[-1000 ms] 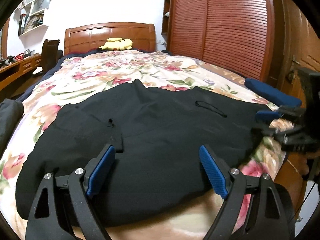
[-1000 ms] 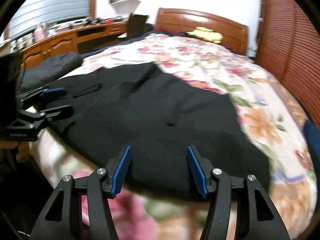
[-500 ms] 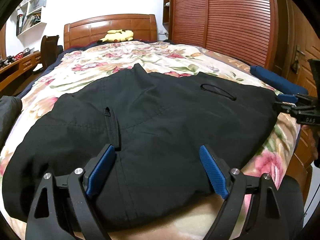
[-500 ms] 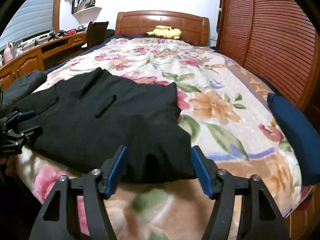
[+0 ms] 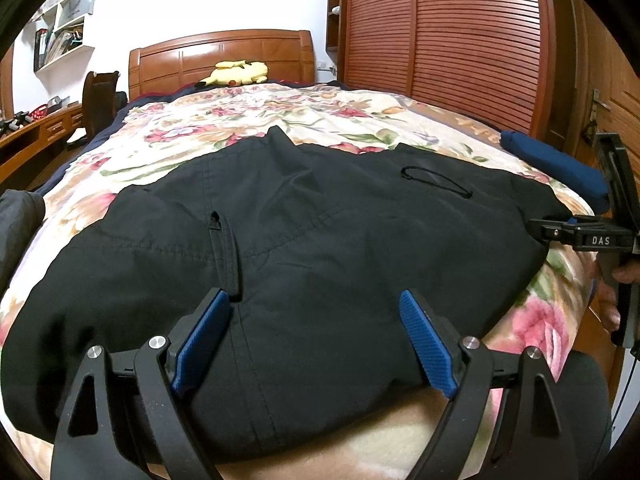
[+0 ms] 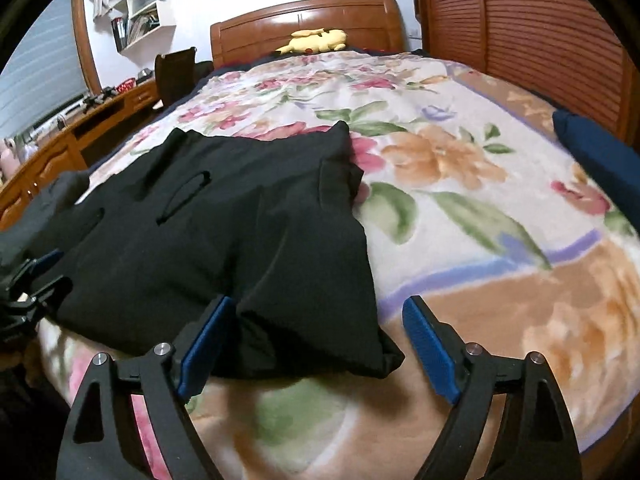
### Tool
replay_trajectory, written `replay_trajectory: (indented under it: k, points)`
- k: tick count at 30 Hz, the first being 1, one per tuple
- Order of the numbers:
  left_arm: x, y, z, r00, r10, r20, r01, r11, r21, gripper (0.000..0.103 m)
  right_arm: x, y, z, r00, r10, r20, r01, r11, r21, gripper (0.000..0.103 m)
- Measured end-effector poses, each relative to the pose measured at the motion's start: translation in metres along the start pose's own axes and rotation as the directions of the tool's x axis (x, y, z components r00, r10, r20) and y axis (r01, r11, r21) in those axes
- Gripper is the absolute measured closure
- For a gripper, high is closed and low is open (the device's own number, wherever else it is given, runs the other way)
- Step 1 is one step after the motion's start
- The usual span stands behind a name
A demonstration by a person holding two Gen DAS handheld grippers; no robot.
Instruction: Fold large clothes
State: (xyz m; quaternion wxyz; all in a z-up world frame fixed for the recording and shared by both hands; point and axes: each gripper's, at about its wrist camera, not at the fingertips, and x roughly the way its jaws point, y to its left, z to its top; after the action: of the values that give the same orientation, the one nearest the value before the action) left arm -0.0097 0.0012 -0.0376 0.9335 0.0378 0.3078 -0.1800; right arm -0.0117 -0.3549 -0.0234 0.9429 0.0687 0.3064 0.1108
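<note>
The black garment (image 5: pixel 304 248) lies flat on the floral blanket (image 6: pixel 460 184) (a navy cushion (image 5: pixel 560 168) nearby). Left gripper (image 5: pixel 316 332) gapes empty; right gripper (image 6: pixel 316 336) is opening, the garment's corner between its blue pads, ungripped.

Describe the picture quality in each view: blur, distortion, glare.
Left wrist view: sharp, strong fisheye bending of the wardrobe doors, black garment dark with little detail. Right wrist view: softer, floral blanket smeared near the bottom edge; no glare in either view.

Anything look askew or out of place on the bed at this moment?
Mostly tidy. The black garment lies fairly flat on the floral blanket, but its near right corner is bunched, and a drawcord loop lies loose on top.
</note>
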Motion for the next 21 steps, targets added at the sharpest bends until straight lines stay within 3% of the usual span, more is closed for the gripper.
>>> replay_trajectory:
  k: [4,8,9,12,21]
  points:
    - [0.000,-0.001,-0.002,1.000,0.000,0.013,0.000,1.000,0.002,0.015,0.001,-0.009,-0.003,0.997,0.081,0.006,-0.081,0.995,0.057,0.024]
    - [-0.001,-0.001,-0.006,1.000,0.002,0.031,-0.002,1.000,0.001,0.015,-0.003,-0.015,-0.006,0.987,0.163,0.010,-0.163,0.980,0.118,0.053]
    - [-0.002,-0.002,-0.007,0.999,0.006,0.038,-0.006,1.000,0.002,0.015,-0.005,-0.015,-0.007,0.987,0.162,0.013,-0.162,0.979,0.123,0.062]
    - [-0.003,-0.005,-0.009,0.998,0.017,0.053,-0.017,1.000,0.006,0.015,-0.013,-0.011,-0.006,0.989,0.147,0.023,-0.148,0.983,0.112,0.077]
    - [-0.001,-0.006,-0.009,0.998,0.024,0.064,-0.024,1.000,-0.001,0.015,-0.013,-0.001,-0.001,0.994,0.104,0.039,-0.106,0.994,0.041,0.086]
